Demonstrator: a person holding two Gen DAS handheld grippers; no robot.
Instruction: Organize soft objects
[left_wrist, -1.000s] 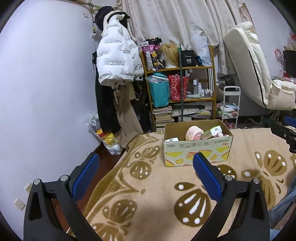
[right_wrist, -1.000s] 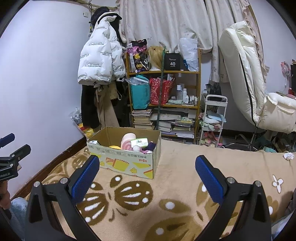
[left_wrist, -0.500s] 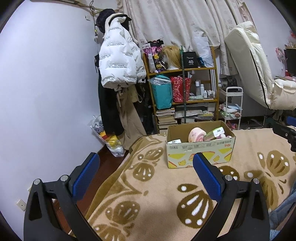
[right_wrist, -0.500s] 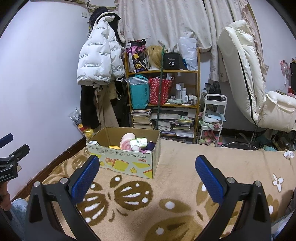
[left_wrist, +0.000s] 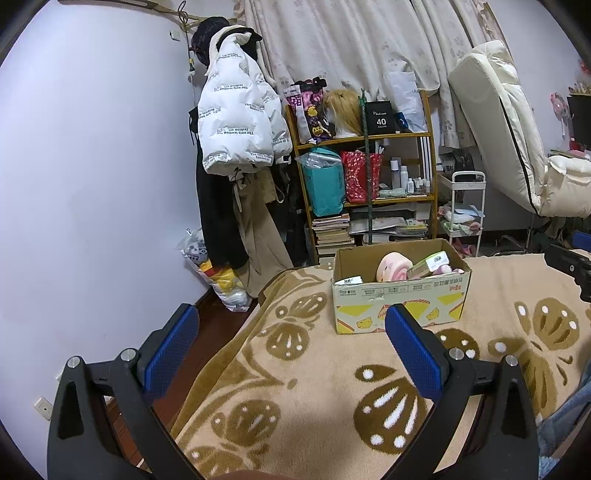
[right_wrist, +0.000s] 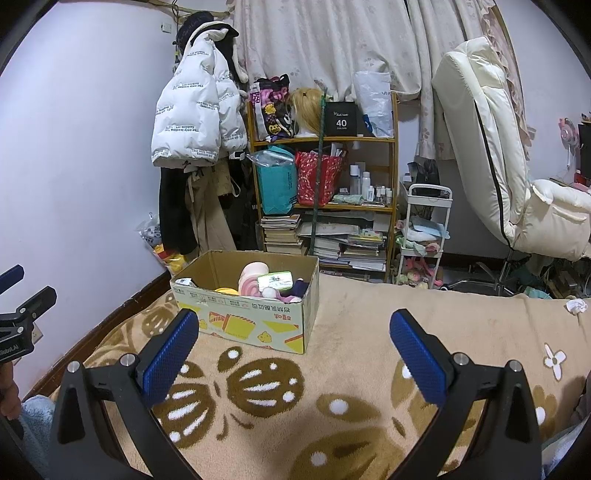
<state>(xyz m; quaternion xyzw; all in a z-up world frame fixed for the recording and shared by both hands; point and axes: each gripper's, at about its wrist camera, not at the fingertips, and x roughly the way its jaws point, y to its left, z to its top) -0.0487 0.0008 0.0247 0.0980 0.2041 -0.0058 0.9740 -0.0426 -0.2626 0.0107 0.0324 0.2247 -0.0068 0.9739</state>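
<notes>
We find the left gripper (left_wrist: 288, 339) and the right gripper (right_wrist: 290, 341) above the blanket (right_wrist: 354, 328), both with jaws wide and holding nothing. The box (right_wrist: 255, 325) stands on the blanket ahead of both. In it we note a pink roll (right_wrist: 251, 278), a green pack (right_wrist: 275, 282) touching it, and other soft items. A shelf (right_wrist: 325, 206) stands behind.
</notes>
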